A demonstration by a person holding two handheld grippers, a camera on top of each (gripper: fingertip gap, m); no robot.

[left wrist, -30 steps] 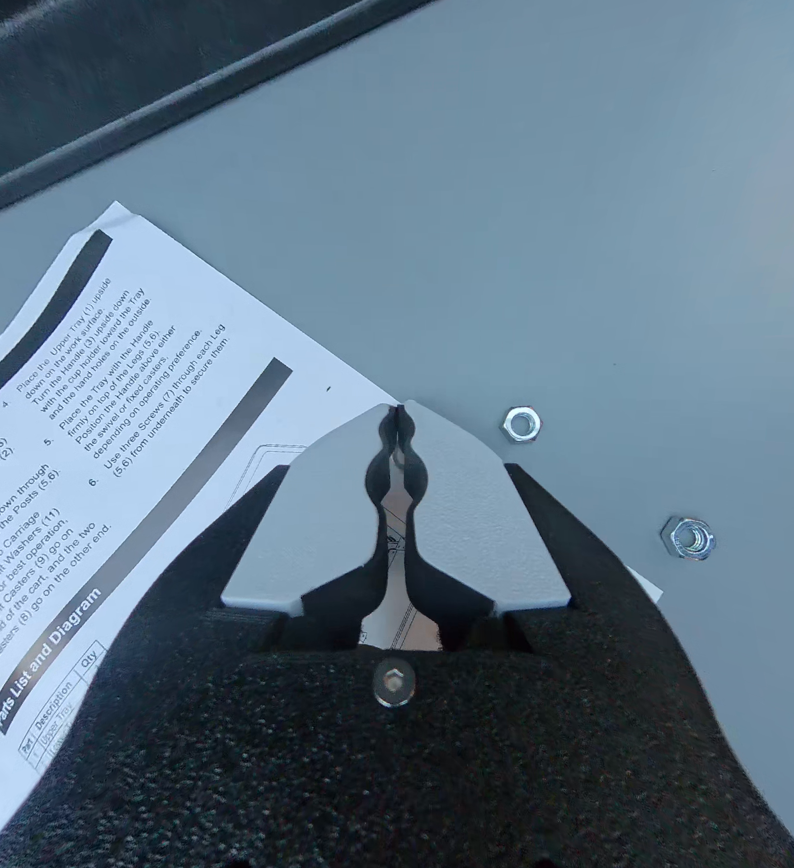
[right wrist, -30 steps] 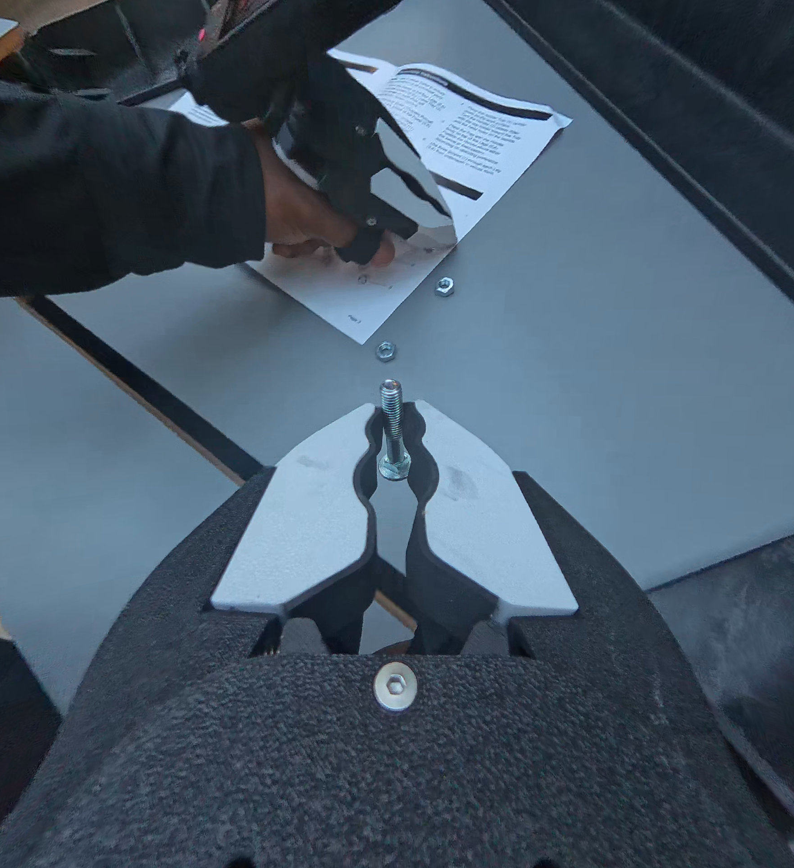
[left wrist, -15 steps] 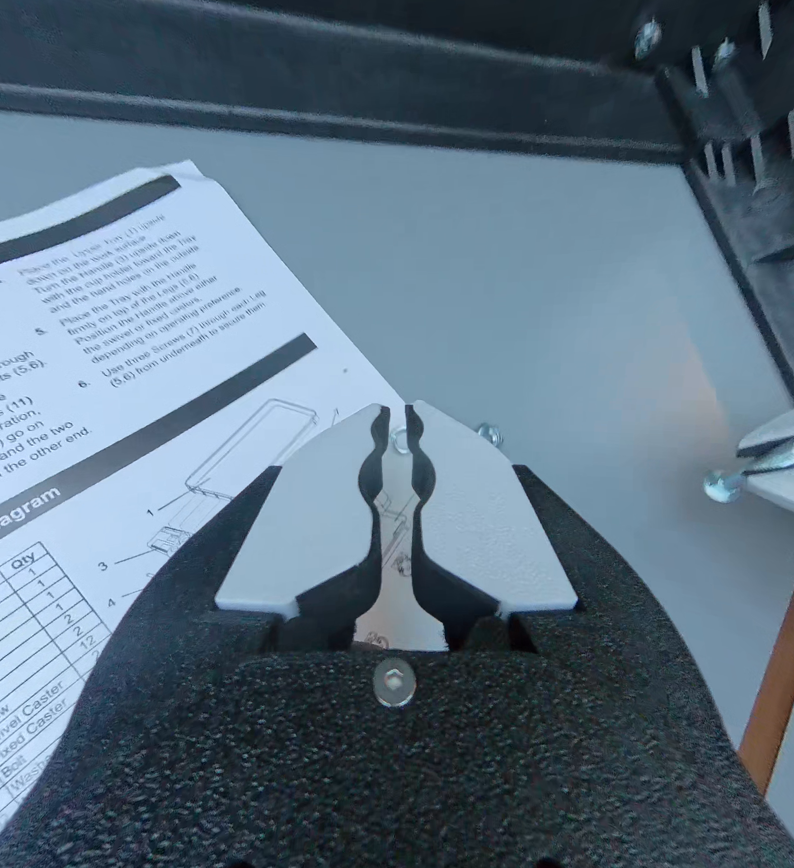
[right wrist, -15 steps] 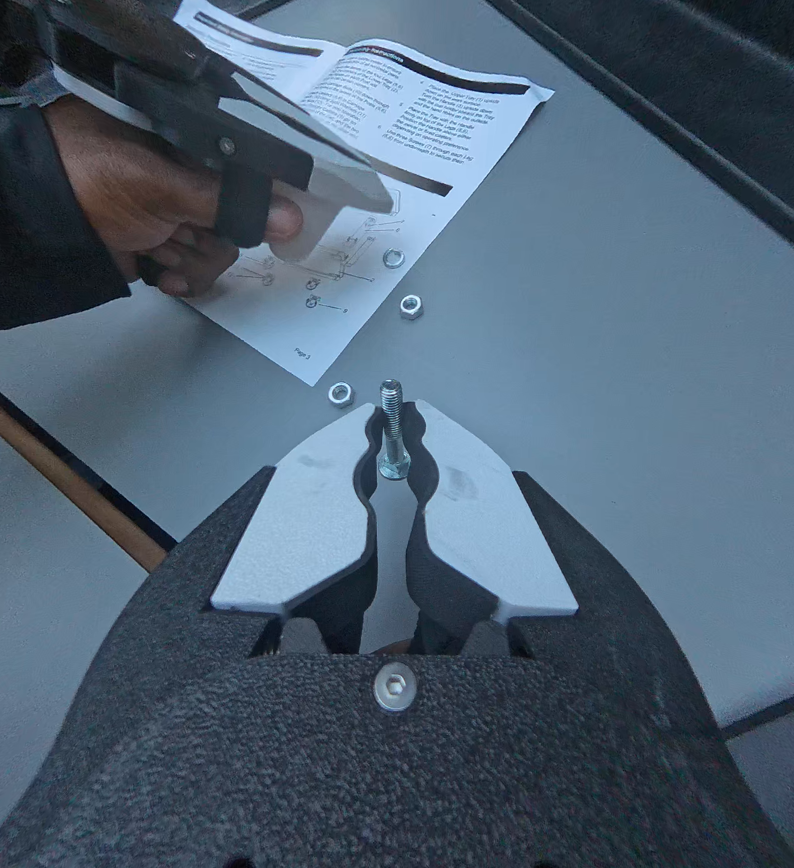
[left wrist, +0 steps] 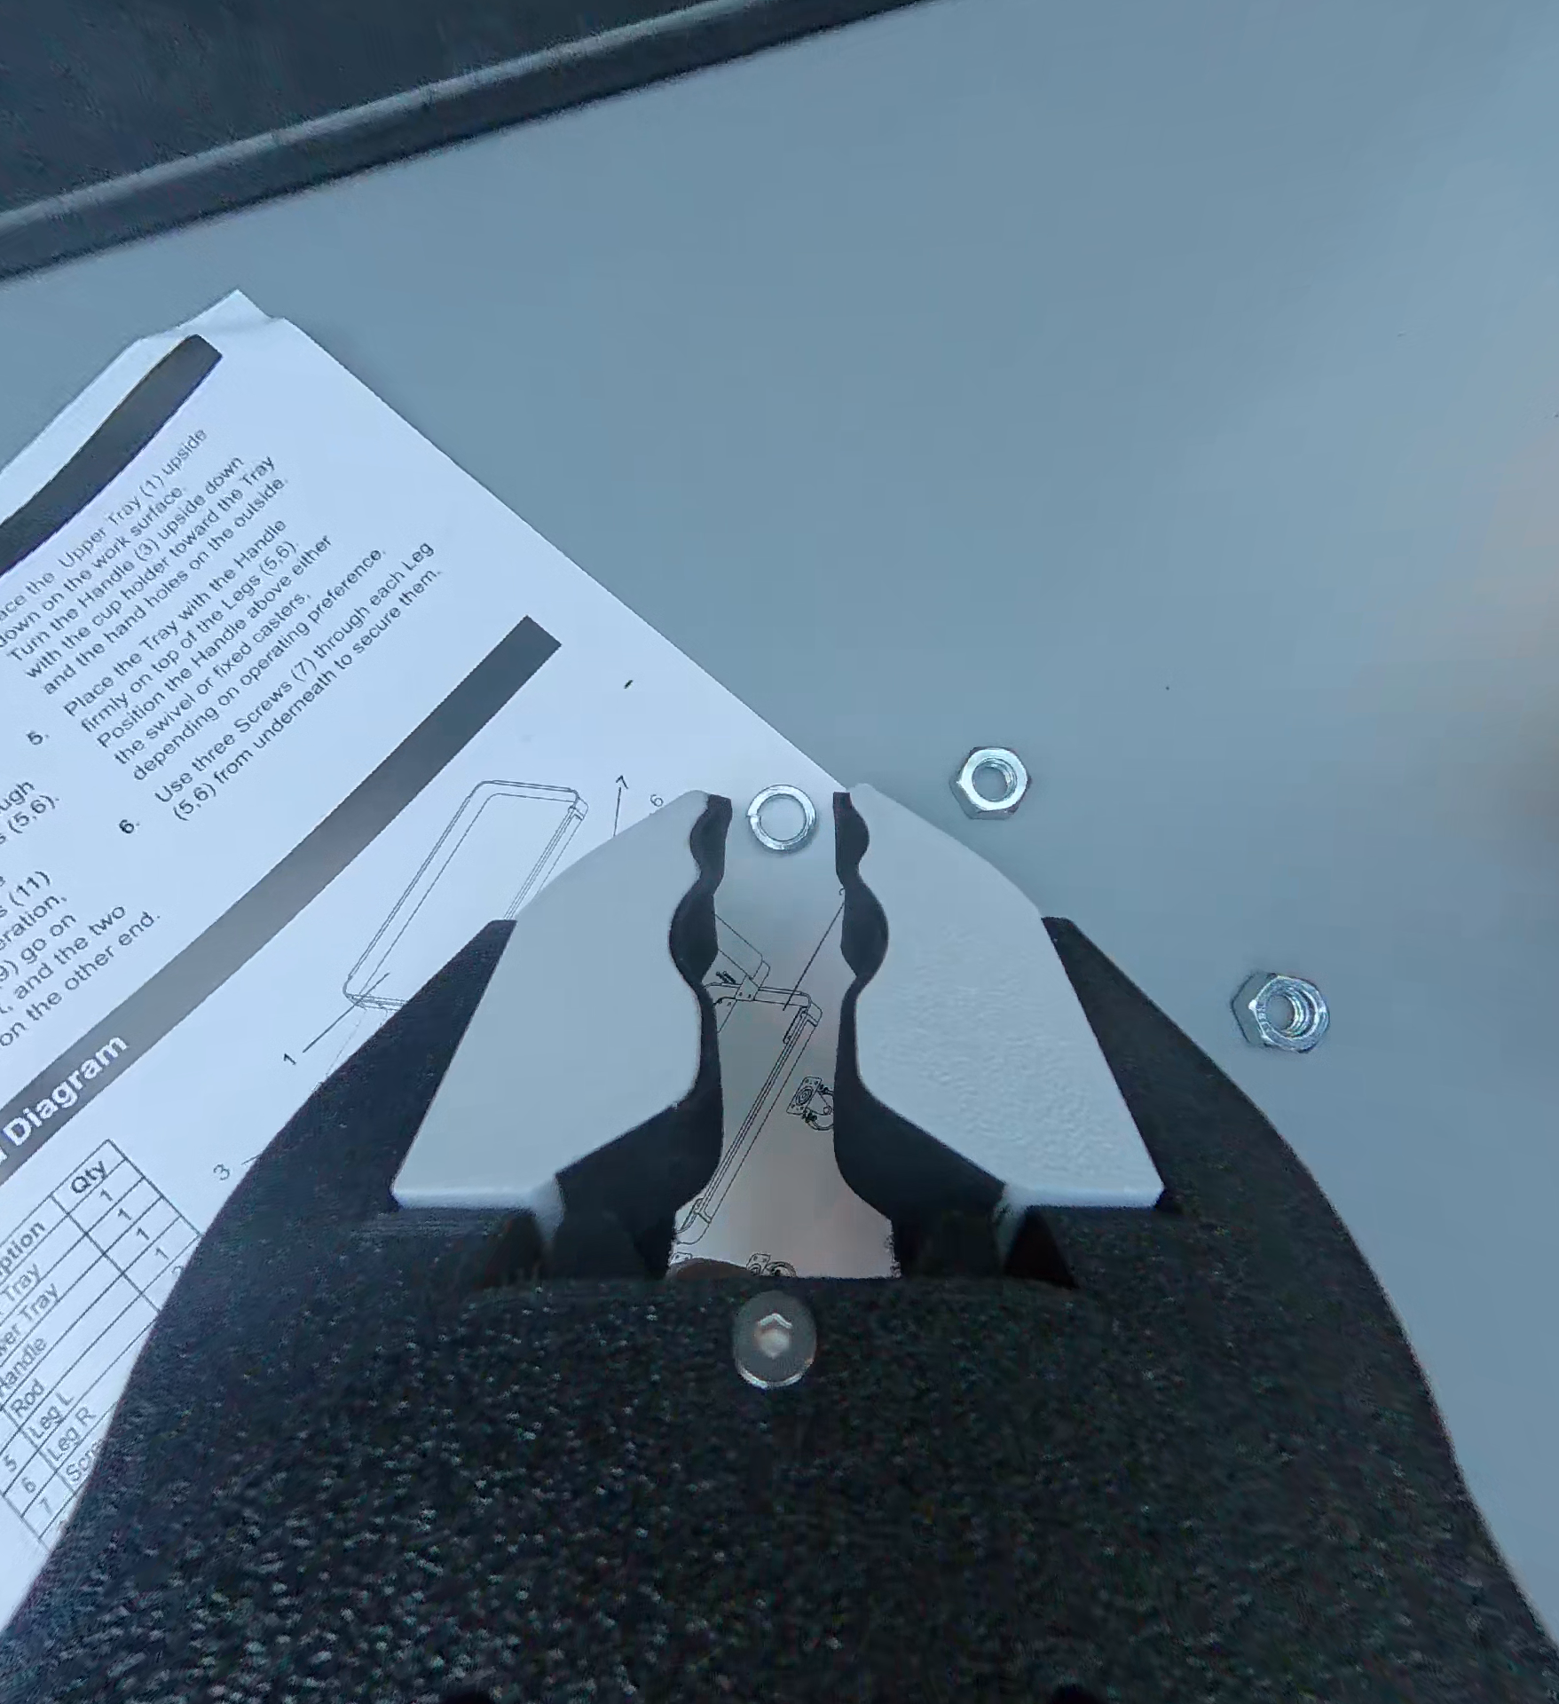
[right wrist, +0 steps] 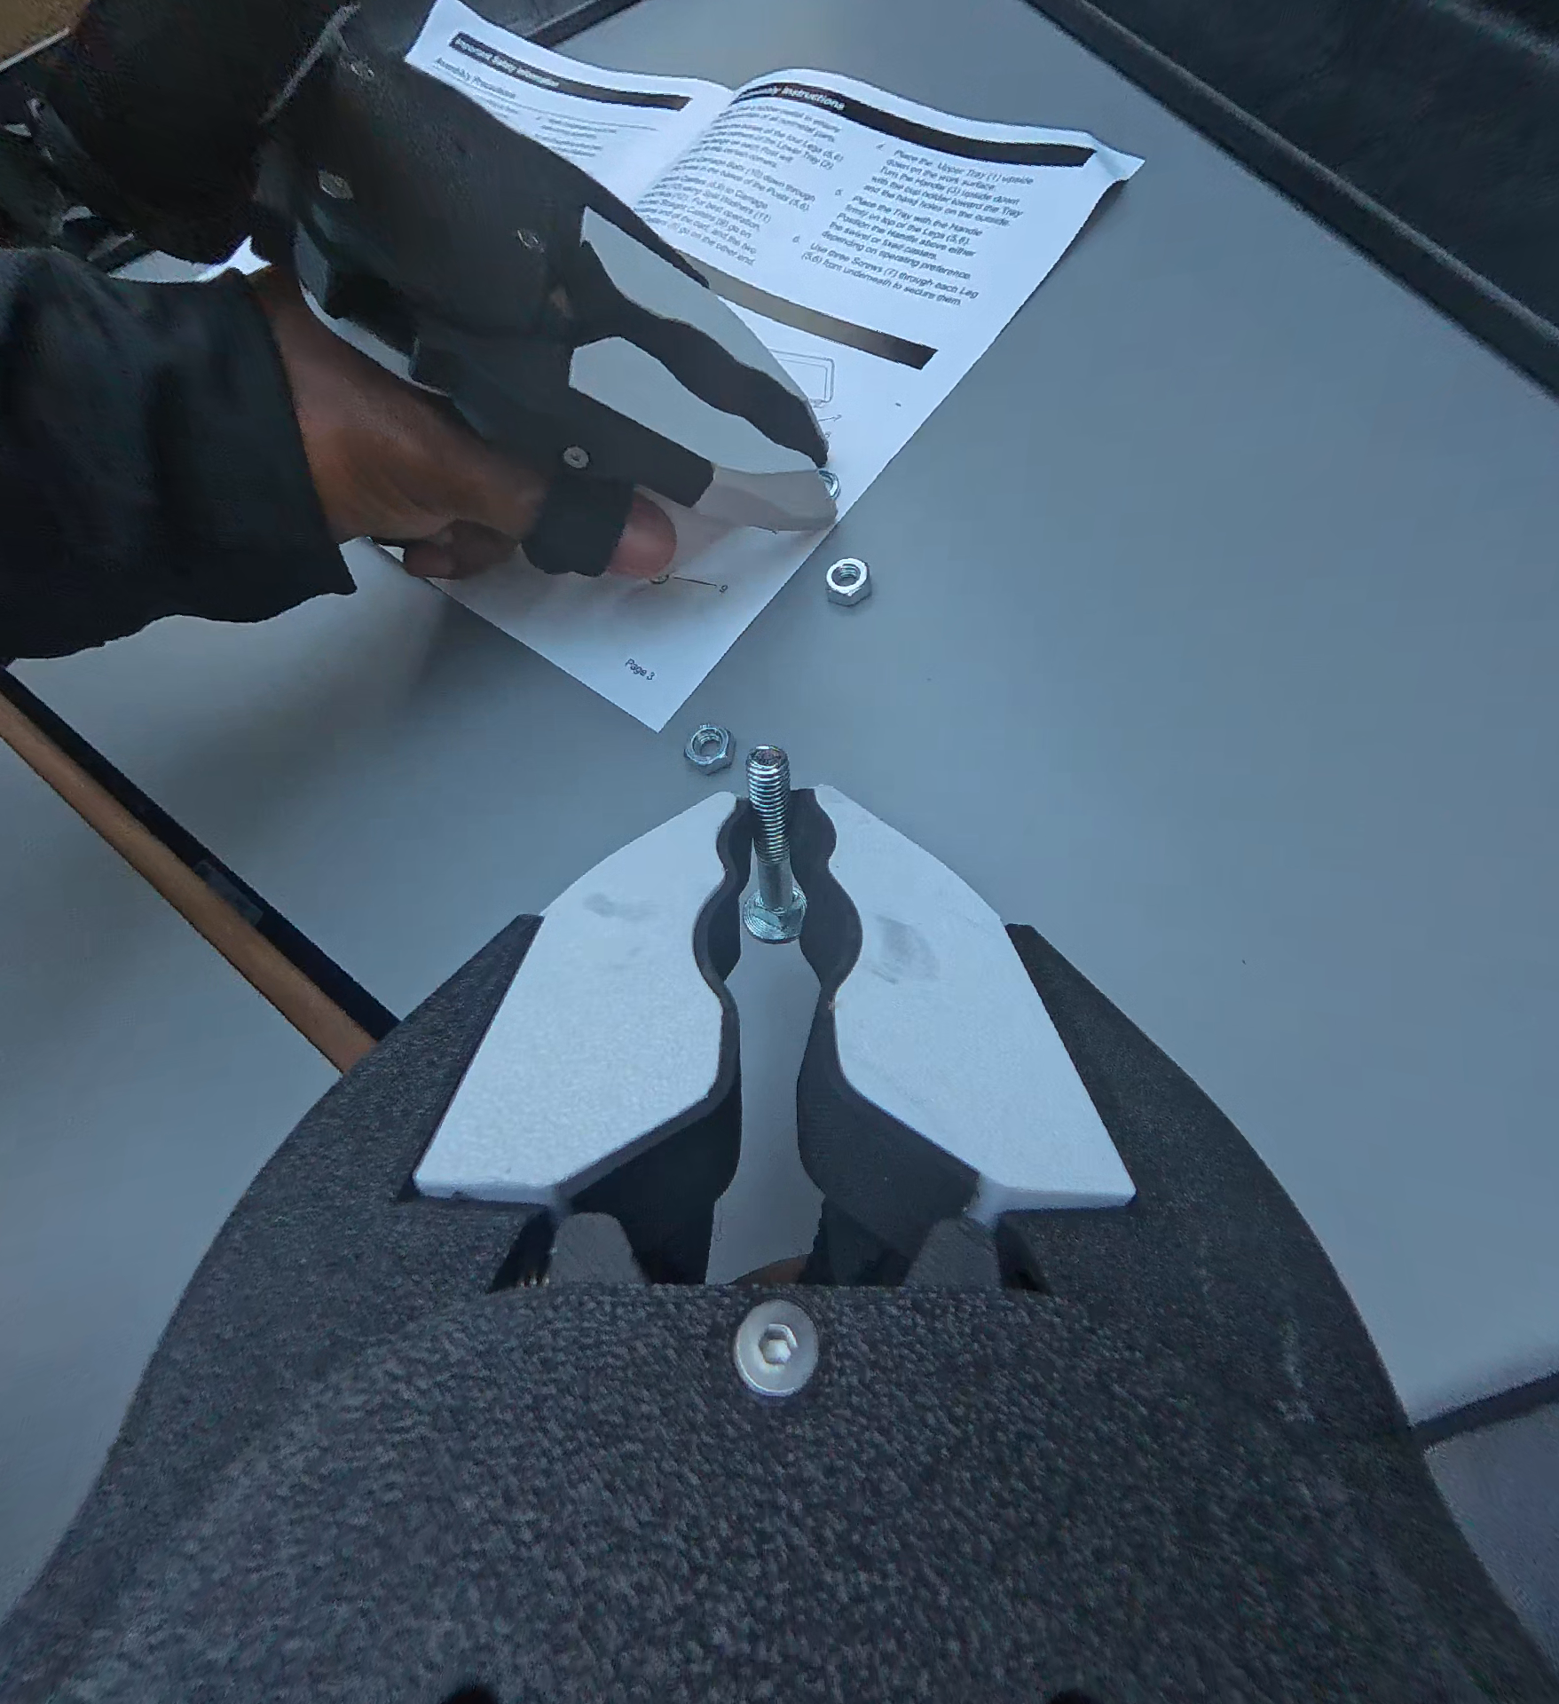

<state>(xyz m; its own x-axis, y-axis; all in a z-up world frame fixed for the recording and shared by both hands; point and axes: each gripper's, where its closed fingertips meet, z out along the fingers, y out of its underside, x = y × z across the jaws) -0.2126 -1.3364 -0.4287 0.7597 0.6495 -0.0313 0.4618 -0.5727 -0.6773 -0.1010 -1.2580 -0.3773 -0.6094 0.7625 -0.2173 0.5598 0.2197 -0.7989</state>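
Our left claw (left wrist: 780,804) had just opened around the washer (left wrist: 782,818) on the paper (left wrist: 296,738), nuts (left wrist: 990,783) lay near on the desk (left wrist: 1126,415), and our right claw (right wrist: 775,811) gripped the bolt (right wrist: 770,841).

I see a flat grey table (left wrist: 1126,415) carrying an open printed booklet (left wrist: 250,738). A washer (left wrist: 782,818) lies on the booklet's edge, with two hex nuts (left wrist: 990,783) (left wrist: 1281,1011) on bare tabletop just beside it.
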